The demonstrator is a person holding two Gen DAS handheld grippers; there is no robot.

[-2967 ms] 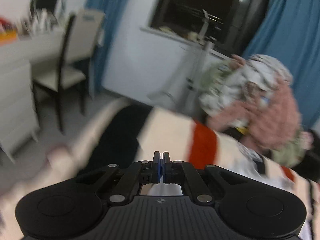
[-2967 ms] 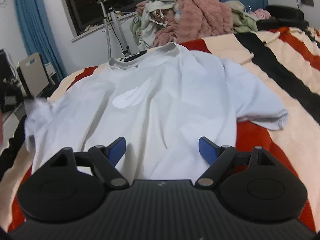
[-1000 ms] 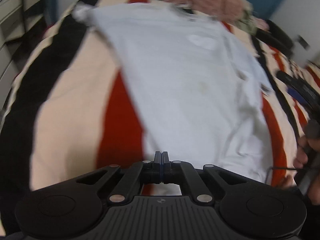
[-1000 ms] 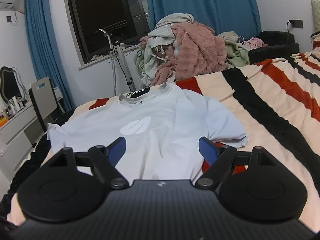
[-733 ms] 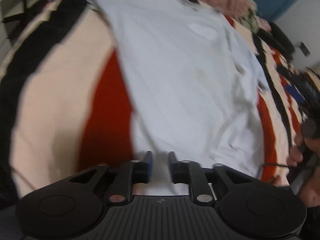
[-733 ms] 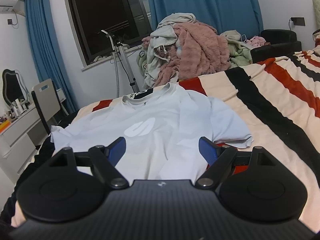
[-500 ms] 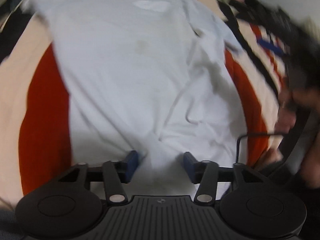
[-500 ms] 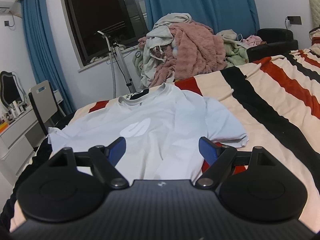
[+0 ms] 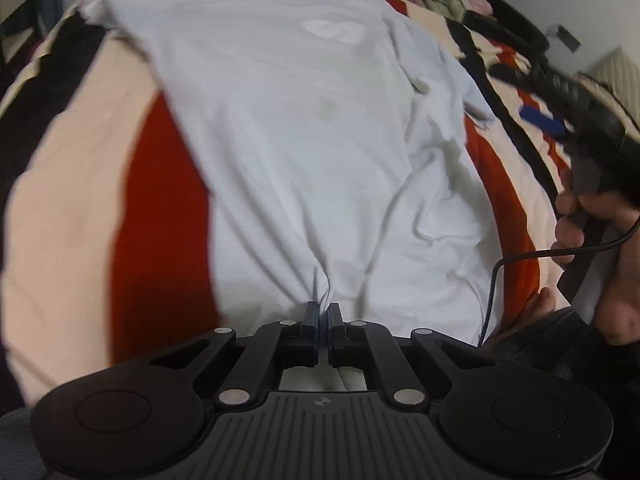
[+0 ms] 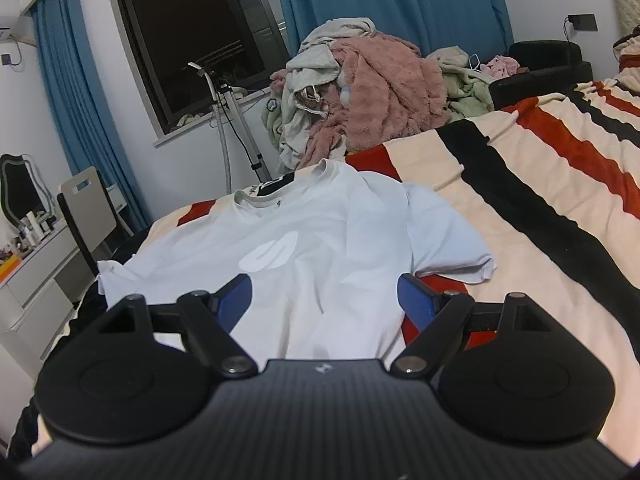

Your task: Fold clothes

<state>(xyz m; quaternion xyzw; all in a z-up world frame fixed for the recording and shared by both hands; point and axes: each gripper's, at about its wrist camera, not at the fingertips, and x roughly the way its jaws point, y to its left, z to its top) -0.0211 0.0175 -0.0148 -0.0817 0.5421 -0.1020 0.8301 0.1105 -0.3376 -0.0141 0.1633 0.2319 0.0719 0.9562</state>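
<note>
A white T-shirt point(image 9: 312, 140) with a pale chest logo lies face up on the striped blanket point(image 9: 80, 200), collar at the far end. My left gripper point(image 9: 322, 310) points steeply down at the near hem, shut on a pinched fold of the cloth, and creases run out from the pinch. The right wrist view shows the same T-shirt point(image 10: 320, 240) from its lower right side. My right gripper point(image 10: 325, 296) hovers there open, with nothing between its blue pads. A hand point(image 9: 580, 216) holds that gripper at the left view's right edge.
The red, cream and black blanket point(image 10: 540, 220) stretches away to the right. A heap of clothes point(image 10: 372, 92) is piled beyond the collar, beside a black armchair point(image 10: 548, 68). On the left are a metal stand point(image 10: 236, 128), a chair point(image 10: 88, 200) and a white dresser point(image 10: 36, 268).
My left gripper opened, moved along the hem toward its middle, and shut on the cloth. The right gripper has barely moved and stays open.
</note>
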